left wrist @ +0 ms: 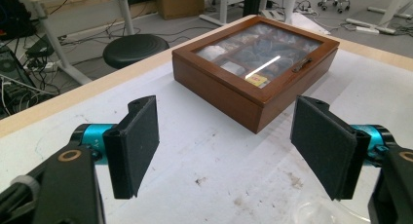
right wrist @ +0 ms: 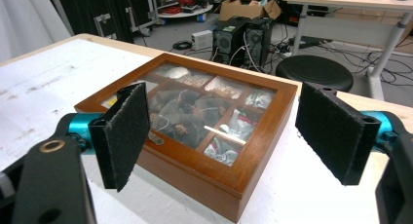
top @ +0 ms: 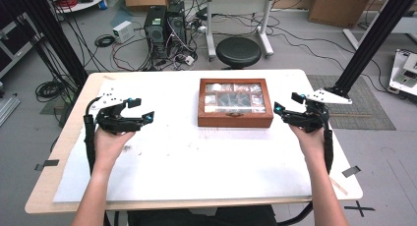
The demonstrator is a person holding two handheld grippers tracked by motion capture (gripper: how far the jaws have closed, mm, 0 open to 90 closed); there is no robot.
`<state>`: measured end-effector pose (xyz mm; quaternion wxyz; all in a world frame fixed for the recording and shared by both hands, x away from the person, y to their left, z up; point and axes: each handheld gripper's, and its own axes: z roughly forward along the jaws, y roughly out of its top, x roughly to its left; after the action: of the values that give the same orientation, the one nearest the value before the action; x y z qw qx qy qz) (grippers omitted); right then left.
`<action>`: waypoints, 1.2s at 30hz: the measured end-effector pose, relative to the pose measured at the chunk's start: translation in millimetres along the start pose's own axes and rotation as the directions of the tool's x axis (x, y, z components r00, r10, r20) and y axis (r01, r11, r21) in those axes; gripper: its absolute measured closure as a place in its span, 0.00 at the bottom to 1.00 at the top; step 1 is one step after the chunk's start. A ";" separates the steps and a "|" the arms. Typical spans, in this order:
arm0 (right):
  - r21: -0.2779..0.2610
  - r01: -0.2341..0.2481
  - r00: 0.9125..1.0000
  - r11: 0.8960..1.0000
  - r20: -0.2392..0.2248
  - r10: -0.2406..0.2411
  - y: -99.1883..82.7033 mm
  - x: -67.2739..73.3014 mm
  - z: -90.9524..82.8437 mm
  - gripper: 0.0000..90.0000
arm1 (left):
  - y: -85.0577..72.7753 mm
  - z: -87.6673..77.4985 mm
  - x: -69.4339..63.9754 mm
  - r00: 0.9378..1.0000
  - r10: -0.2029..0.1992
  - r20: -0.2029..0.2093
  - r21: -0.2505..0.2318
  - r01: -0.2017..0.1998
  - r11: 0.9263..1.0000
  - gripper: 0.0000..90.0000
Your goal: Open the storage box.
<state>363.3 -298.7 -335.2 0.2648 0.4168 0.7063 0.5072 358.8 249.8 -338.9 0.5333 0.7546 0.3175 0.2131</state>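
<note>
High view: wooden box (top: pixel 235 119) sits mid-table (top: pixel 196 172), left gripper (top: pixel 139 109) and right gripper (top: pixel 287 102) flanking it, jaws apart.

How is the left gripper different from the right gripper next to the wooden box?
The left gripper is held farther from the wooden box, with bare white table between them; the right gripper is held close beside the box's right side. The left gripper's grey plate points toward the table's left edge; the right gripper's plate points toward the right edge. Both are black with blue parts, both are open, and neither holds anything.
</note>
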 end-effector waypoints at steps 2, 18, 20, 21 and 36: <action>0.000 -0.001 1.000 1.000 -0.001 0.001 -0.3 -0.9 1.0 0.23 | 0.1 -0.3 0.0 1.000 0.002 0.004 0.000 -0.002 1.000 0.29; -0.006 -0.015 1.000 1.000 0.027 0.015 -6.9 -3.2 4.6 0.23 | -6.8 -7.3 -0.1 0.999 -0.003 0.044 -0.001 0.003 1.000 0.28; 0.001 -0.026 0.999 1.000 0.022 0.026 -7.5 -4.5 5.2 0.23 | -9.7 -9.0 1.7 0.999 -0.017 0.044 -0.003 0.017 1.000 0.28; -0.001 -0.029 1.000 1.000 0.012 0.029 -8.3 -5.5 5.8 0.23 | -10.4 -9.5 2.5 0.999 -0.019 0.043 0.000 0.019 1.000 0.28; 0.105 -0.011 1.000 0.994 -0.028 0.014 -29.9 -13.1 30.1 0.30 | -15.9 -4.7 0.7 0.998 -0.010 0.057 0.010 0.009 1.000 0.28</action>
<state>384.3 -299.1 -374.3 0.2292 0.4273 0.7332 0.4769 352.2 257.2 -352.3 0.5394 0.7614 0.3070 0.1875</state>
